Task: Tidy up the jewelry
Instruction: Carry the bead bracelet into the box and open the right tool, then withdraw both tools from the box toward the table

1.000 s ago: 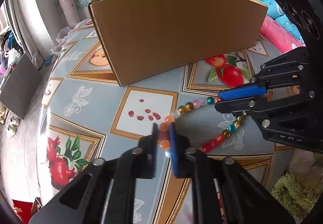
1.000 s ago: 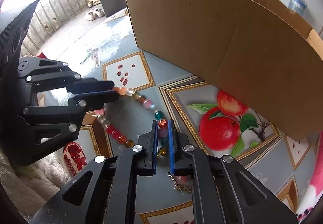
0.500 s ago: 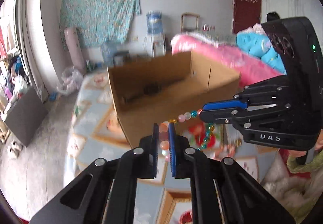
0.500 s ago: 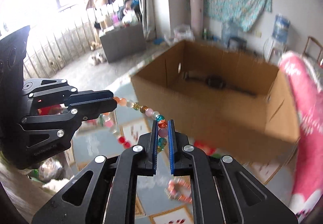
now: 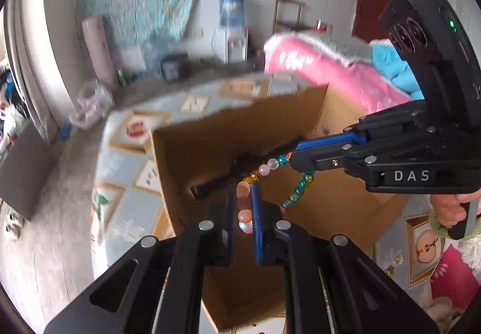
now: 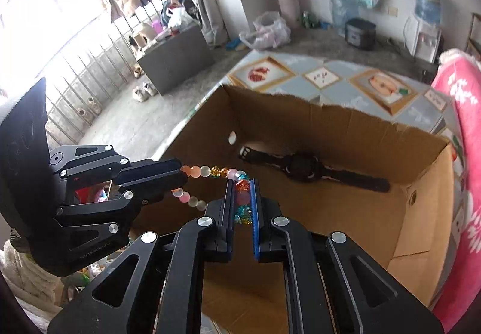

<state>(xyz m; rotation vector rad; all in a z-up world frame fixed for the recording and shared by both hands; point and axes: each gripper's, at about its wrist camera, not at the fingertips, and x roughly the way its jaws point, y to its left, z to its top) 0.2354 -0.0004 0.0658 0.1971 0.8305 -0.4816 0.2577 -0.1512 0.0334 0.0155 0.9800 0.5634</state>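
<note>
A beaded necklace point(image 6: 216, 172) with orange, pink, gold and teal beads hangs stretched between both grippers, over the open cardboard box point(image 6: 345, 129). My left gripper point(image 5: 243, 188) is shut on its orange and pink beads point(image 5: 243, 215). My right gripper point(image 6: 242, 183) is shut on red, pink and teal beads. Each gripper shows in the other's view: the right gripper point(image 5: 296, 155) and the left gripper point(image 6: 180, 174). A loop of beads point(image 5: 296, 189) dangles below. A black wristwatch point(image 6: 303, 168) lies on the box floor.
The box stands on a table with a fruit-patterned cloth point(image 6: 324, 75). Pink bedding point(image 5: 330, 75) lies to the right. A grey cabinet point(image 6: 174, 57) and shoes stand on the floor near a window railing. A water dispenser point(image 5: 230, 24) stands at the far wall.
Both grippers have lifted the necklace off the table and carried it up over the open box. The box interior with the watch has come into view below.
</note>
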